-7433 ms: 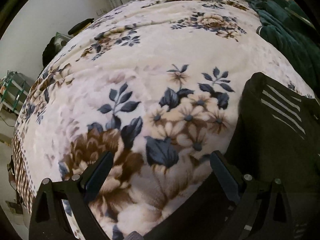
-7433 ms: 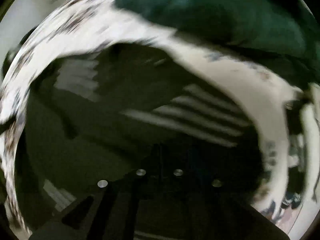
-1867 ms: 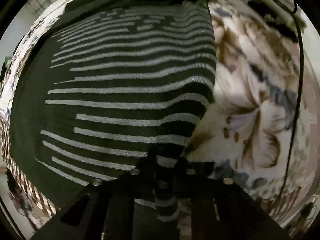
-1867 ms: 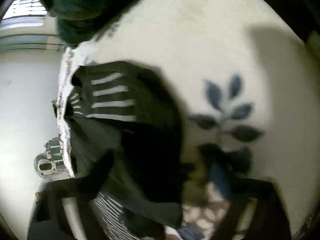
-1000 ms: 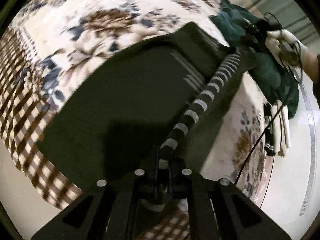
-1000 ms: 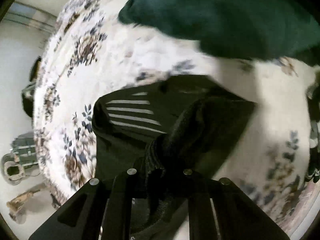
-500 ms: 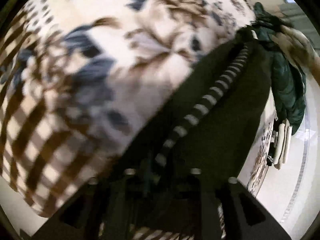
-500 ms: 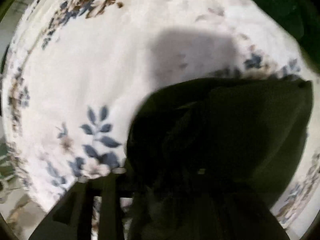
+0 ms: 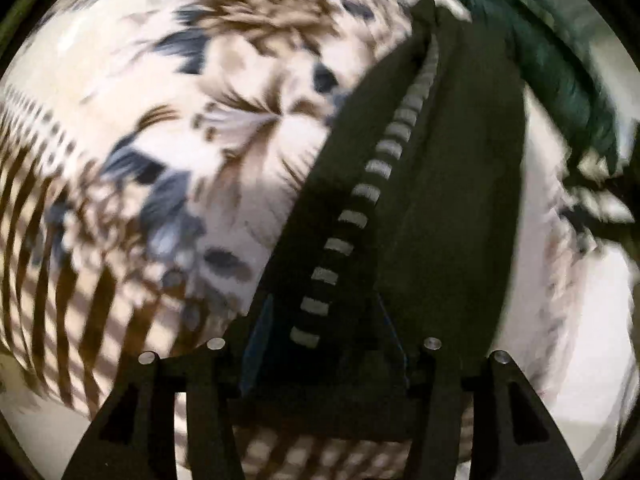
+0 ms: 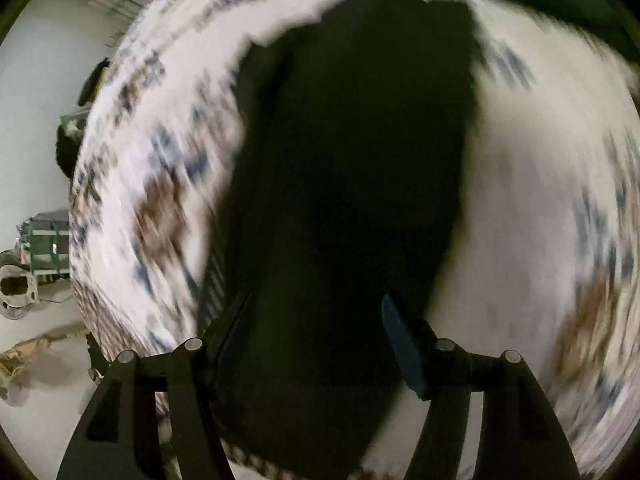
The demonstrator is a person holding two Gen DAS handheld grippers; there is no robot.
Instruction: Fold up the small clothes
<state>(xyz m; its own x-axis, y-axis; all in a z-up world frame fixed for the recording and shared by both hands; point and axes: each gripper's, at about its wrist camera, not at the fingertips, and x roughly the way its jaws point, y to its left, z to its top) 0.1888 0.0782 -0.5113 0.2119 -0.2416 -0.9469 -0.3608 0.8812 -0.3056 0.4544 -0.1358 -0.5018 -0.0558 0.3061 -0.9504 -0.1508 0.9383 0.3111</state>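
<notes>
Nearest the bed's checked edge, the left tool point(image 9: 320, 344) has just been opening; its jaws stand partly apart astride the striped fold edge point(image 9: 360, 200) of the dark garment point(image 9: 460, 200), no longer pinching it. The right tool point(image 10: 316, 336), jaws spread wide, has likewise just let go over the same cloth. The fold looks laid on the floral blanket point(image 9: 180, 120). Next, probably, comes smoothing or a second fold. The green clothes point(image 9: 560, 80) lie toward the far edge.

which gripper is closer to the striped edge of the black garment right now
Left. The left gripper straddles the striped edge, jaws open. The right gripper is open over the plain black garment; only faint stripes show beside it.
</notes>
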